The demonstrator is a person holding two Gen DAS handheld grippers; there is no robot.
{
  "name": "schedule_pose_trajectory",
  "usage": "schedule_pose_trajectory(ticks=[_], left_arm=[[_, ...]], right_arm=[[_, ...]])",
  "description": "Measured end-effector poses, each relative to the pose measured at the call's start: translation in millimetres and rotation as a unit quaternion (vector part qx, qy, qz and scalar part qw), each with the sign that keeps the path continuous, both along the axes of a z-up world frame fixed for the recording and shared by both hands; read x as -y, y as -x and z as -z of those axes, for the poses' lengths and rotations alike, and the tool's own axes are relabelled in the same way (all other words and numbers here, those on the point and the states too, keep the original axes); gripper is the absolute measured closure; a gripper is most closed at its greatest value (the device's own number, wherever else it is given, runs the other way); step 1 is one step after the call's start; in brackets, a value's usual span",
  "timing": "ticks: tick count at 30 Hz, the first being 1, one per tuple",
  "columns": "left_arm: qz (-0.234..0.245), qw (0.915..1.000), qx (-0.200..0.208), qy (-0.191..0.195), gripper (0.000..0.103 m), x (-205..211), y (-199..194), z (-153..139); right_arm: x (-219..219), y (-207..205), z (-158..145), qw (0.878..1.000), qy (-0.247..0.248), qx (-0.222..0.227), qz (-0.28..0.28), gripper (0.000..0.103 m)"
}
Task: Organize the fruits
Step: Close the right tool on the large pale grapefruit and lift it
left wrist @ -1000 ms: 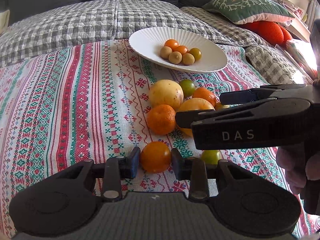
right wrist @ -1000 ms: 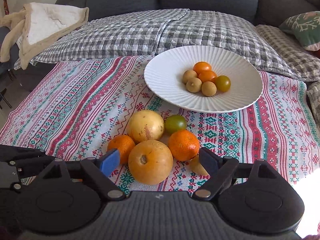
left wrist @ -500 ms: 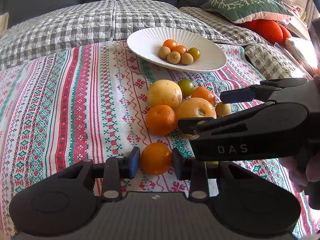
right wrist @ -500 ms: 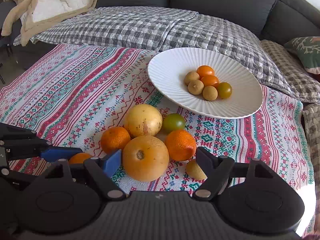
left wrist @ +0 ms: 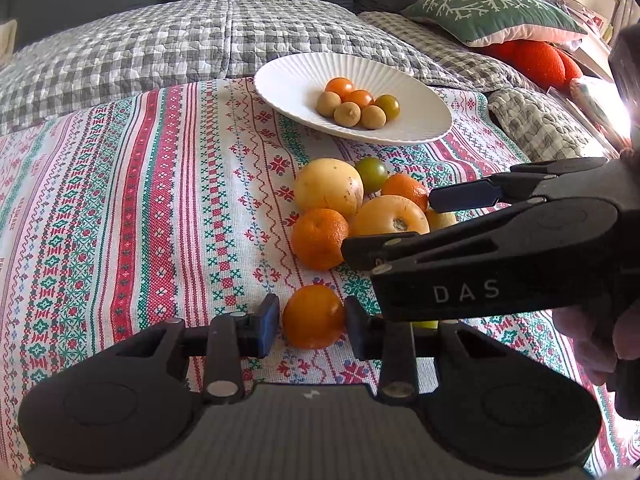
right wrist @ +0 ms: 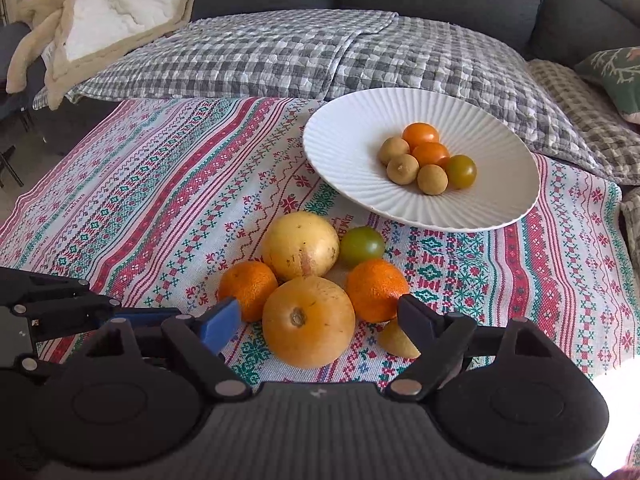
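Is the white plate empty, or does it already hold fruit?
Not empty: the white plate holds six small fruits clustered near its middle.

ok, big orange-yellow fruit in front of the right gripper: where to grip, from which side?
Grip the big fruit across its widest middle, coming in low from the near side, where the open right gripper already straddles it. It is round with its stem end facing the camera. Tangerines sit close on both sides, so the fingers have little room.

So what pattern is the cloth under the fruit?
The cloth has red, green and white embroidered-style stripes, clearest in the right wrist view.
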State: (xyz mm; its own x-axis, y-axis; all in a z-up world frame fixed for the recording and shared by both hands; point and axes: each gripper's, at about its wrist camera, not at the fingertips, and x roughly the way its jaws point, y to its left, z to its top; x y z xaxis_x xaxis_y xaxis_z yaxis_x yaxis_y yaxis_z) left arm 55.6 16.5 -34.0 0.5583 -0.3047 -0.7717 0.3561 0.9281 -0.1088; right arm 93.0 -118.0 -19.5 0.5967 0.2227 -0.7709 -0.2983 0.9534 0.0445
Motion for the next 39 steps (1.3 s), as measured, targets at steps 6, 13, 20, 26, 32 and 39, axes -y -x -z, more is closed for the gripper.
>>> schedule_pose_trajectory(ticks=[6, 13, 20, 26, 32, 39], left_arm=[[0.001, 1.0000, -0.005, 0.000, 0.090, -1.1, 1.3, -2.2], [0.002, 1.0000, -0.006, -0.001, 0.091, -2.1, 3.8, -4.0], [0.002, 0.9999, -0.012, -0.003, 0.090, -0.5, 4.6, -2.6], [0.006, 0.9999, -0.016, -0.003, 0.090, -0.8, 1.5, -1.0], [0.009, 0.9998, -0.015, -0.005, 0.091, -1.0, 2.8, -0.8], [0.011, 0.9997, -0.016, -0.014, 0.092, 1.3, 3.5, -4.1]], right_arm=[[6.6, 4.5, -5.6, 0.999, -0.024, -0.037, -0.017, 0.045], [9.0, 17.4, -17.9, 0.999, -0.030, -0.015, -0.034, 0.036], [1.4, 7.4, 0.3, 0.999, 0.000, -0.038, -0.021, 0.040], [-1.6, 0.2, 7.6, 1.000, -0.001, -0.029, -0.005, 0.044], [5.2, 1.1, 5.8, 1.000, -0.017, -0.025, 0.002, 0.057], [12.3, 8.8, 3.8, 0.999, -0.030, -0.027, 0.022, 0.057]])
